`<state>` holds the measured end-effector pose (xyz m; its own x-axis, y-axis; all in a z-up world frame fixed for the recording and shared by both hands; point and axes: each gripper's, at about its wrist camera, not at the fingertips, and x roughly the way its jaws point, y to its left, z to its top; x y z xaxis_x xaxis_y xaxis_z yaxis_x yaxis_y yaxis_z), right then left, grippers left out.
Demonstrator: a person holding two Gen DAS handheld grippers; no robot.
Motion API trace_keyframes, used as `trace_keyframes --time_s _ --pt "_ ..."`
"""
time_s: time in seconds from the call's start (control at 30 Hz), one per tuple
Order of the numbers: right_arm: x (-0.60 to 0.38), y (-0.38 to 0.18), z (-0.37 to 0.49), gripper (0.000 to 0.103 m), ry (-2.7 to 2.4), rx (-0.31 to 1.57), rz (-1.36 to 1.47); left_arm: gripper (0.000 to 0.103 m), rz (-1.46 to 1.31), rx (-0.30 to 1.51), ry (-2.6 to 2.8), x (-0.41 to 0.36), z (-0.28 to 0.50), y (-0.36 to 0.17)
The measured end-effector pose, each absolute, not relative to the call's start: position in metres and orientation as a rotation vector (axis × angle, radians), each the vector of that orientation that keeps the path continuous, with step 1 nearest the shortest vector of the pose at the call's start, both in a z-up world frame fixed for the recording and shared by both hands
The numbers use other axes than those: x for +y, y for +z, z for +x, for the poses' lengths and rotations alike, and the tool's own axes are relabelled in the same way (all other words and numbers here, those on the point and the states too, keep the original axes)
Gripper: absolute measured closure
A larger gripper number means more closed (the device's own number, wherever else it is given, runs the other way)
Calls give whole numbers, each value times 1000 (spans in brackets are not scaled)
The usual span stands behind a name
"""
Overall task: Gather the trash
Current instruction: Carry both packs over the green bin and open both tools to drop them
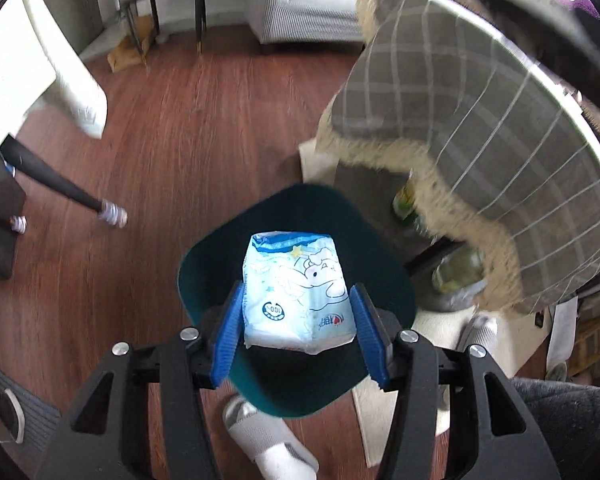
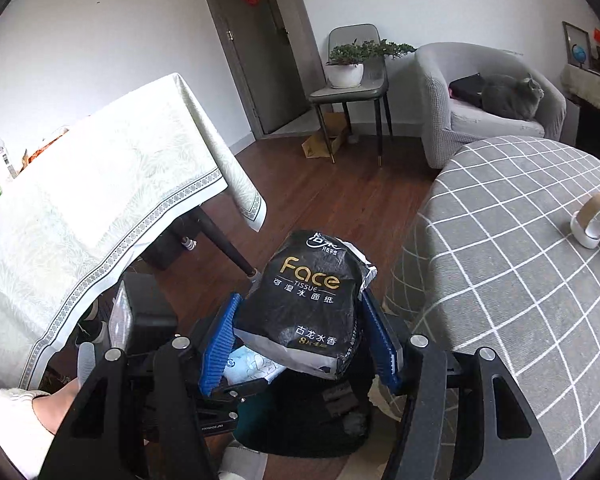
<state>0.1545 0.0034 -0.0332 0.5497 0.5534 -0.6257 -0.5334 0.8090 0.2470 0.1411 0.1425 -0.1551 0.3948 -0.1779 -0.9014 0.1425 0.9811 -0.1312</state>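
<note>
1. Left wrist view: the left gripper point(image 1: 298, 326) stands about half open around a pale blue tissue pack point(image 1: 298, 294), its blue pads point(image 1: 228, 334) pressing the pack's two long sides. The pack hangs directly over the dark green trash bin point(image 1: 204, 264), whose rim curves from nine o'clock round to three o'clock of the pack.

2. Handling, as I judge it: the pack looks light, soft and crinkly, a thin film wrapper that dents and slides easily. Taking it across the middle of the flat sides, as here, suits it; a corner hold would likely let it fold and slip.

3. At two o'clock of the bin, a grey checked cloth point(image 1: 460, 92) with a fringed edge drapes over the tabletop, and something green, possibly bottles, sits blurred beneath it.

4. Right wrist view: the right gripper point(image 2: 300, 332) is likewise roughly half open and clamps a black tissue pack point(image 2: 306, 300) marked "Face" by its lower sides, the torn top pointing to twelve o'clock.

5. That black pack looks partly emptied, limp and light; the glossy film is probably slippery, so a hold low on the fuller part seems safest.

6. Below it, at six o'clock, the bin's dark opening shows, with the blue pack at seven o'clock.

7. A roll of tape point(image 2: 594, 220) lies on the checked tabletop at three o'clock.
</note>
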Motion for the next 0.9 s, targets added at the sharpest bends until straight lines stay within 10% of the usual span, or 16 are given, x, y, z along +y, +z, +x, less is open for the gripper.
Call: trace_keyframes --time_s 0.9 --pt "65 -116 175 42 670 996 -100 36 -171 930 -92 202 132 -95"
